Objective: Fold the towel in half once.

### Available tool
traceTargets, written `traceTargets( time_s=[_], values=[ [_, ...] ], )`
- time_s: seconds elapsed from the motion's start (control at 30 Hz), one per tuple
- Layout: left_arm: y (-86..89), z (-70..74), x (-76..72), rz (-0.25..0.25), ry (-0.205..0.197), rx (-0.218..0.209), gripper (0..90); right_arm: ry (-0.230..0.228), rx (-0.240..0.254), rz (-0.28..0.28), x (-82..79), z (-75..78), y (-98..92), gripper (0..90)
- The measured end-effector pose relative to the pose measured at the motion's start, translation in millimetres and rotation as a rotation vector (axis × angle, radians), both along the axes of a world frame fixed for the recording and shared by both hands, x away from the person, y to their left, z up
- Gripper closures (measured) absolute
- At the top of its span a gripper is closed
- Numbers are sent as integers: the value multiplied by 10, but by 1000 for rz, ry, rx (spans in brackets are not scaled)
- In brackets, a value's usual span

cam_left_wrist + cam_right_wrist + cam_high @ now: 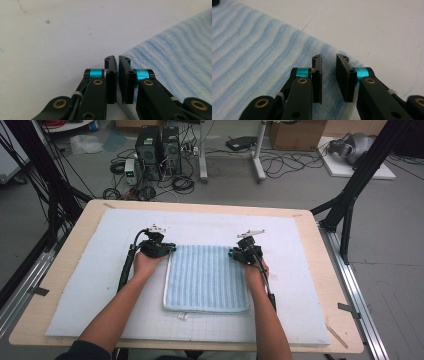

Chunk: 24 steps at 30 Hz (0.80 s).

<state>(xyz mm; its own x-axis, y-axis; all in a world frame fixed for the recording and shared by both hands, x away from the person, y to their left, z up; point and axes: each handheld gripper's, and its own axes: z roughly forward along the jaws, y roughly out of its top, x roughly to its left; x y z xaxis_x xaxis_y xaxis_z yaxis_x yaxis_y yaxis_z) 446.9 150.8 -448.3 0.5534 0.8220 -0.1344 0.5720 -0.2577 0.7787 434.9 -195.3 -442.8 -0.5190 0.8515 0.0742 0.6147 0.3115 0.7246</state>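
Observation:
A light blue striped towel [206, 277] lies folded flat on the white mat [95, 275]. My left gripper [172, 248] rests at the towel's far left corner. In the left gripper view its jaws [117, 59] stand pressed almost together, with only a thin slit between them. The towel [175, 57] begins just behind the right jaw, and no fabric shows in the slit. My right gripper [232, 253] sits at the far right corner. In the right gripper view it [328, 58] is open, its jaws set either side of the towel's corner [249, 50].
The mat covers most of a light wooden table [60, 265]. A small white tag [182, 316] lies on the mat just in front of the towel. Black frame posts [350, 195] stand beside the table, and computers and cables [157, 150] sit on the floor beyond.

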Motion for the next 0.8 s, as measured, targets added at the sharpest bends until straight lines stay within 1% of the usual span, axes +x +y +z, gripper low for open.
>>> traceTargets(
  time_s=[0.03, 0.07, 0.13, 0.17, 0.2, 0.23, 0.27, 0.3, 0.33, 0.37, 0.4, 0.43, 0.47, 0.5, 0.53, 0.57, 0.6, 0.67, 0.7, 0.73, 0.8],
  values=[
    [-8, -1, -3, -4, -8, 9, 859, -9, -25, -16, -1, 4, -32, 758],
    [-19, -2, -9, -5, -17, 17, 859, -4, -28, -28, -4, 5, -73, 758],
    [-29, 3, -17, -9, -23, 35, 857, 5, 20, -52, -12, -10, -178, 764],
    [-30, 8, -22, -4, -21, 32, 854, 7, 29, -61, -20, -10, -214, 762],
    [-25, 17, -25, -4, -16, 28, 833, 8, 29, -66, -31, 1, -244, 731],
    [-17, 33, -32, 0, -12, 13, 787, 7, 25, -72, -45, 14, -260, 728],
    [1, 52, -48, 7, -13, -24, 703, -3, 38, -64, -69, 32, -292, 725],
    [25, 78, -76, 1, -26, -59, 671, -21, 50, -58, -103, 57, -328, 714],
    [49, 105, -109, -11, -50, -84, 675, -37, 53, -53, -139, 87, -365, 708],
    [72, 135, -145, -24, -72, -104, 671, -53, 57, -45, -180, 120, -399, 698],
    [94, 162, -178, -37, -88, -123, 643, -70, 54, -34, -229, 154, -436, 687],
    [115, 187, -204, -56, -92, -141, 601, -88, 45, -26, -277, 185, -475, 667],
    [134, 200, -235, -79, -104, -166, 534, -102, 42, -20, -333, 213, -513, 644],
    [147, 212, -271, -104, -123, -179, 473, -114, 41, -8, -392, 235, -557, 615],
    [158, 223, -306, -133, -144, -180, 434, -119, 39, -7, -450, 254, -593, 566],
    [168, 229, -340, -152, -162, -179, 395, -119, 38, -5, -506, 272, -624, 495],
    [181, 233, -368, -165, -170, -187, 358, -140, 45, 0, -572, 284, -654, 460],
    [207, 237, -427, -175, -177, -203, 294, -165, 44, 19, -692, 300, -696, 361],
    [222, 243, -454, -180, -178, -206, 261, -174, 38, 23, -751, 305, -709, 325],
    [235, 246, -489, -176, -185, -219, 229, -184, 29, 30, -808, 308, -722, 294],
    [267, 256, -560, -194, -202, -239, 186, -200, 24, 46, -913, 303, -740, 230]
  ],
)
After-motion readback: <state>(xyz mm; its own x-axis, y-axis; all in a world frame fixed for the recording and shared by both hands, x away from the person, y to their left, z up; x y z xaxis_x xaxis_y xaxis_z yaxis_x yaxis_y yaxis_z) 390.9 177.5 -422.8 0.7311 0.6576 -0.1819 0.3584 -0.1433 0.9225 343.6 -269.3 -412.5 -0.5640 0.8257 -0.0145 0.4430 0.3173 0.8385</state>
